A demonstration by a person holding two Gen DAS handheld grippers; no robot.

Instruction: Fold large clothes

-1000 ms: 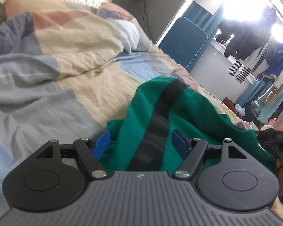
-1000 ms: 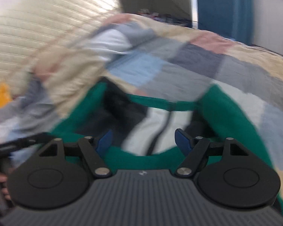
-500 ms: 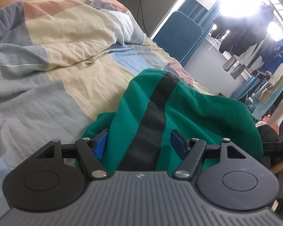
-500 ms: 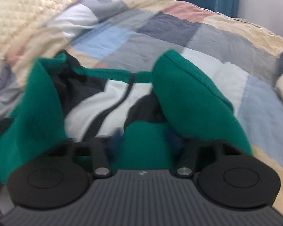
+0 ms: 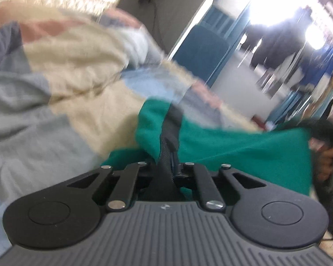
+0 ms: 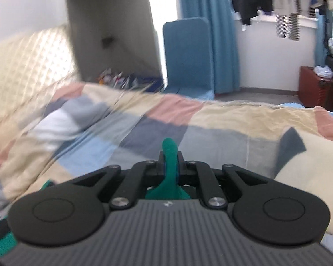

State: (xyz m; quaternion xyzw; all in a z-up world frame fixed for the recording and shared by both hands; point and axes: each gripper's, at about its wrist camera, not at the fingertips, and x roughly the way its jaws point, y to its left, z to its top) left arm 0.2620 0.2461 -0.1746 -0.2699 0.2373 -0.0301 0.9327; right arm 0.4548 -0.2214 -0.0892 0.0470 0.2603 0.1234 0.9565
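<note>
A green garment (image 5: 244,146) with a dark stripe is stretched above the patchwork quilt (image 5: 62,102) in the left wrist view. My left gripper (image 5: 166,166) is shut on its dark striped edge. My right gripper (image 6: 170,166) is shut on a fold of the same green garment (image 6: 169,155), which sticks up between the jaws; most of the garment is hidden below the right gripper body. The person's other hand (image 5: 330,161) shows at the right edge of the left wrist view.
The quilt (image 6: 188,122) covers the bed, with a pale pillow (image 6: 306,177) at the right. A padded headboard (image 6: 22,66) stands on the left. A blue chair (image 6: 186,55), blue curtains and hanging clothes (image 6: 277,0) lie beyond the bed, with a red-brown box (image 6: 315,86) on the floor.
Both grippers went from open to shut on the green garment. Both views have tilted upward and the garment now hangs taut between the grippers.
</note>
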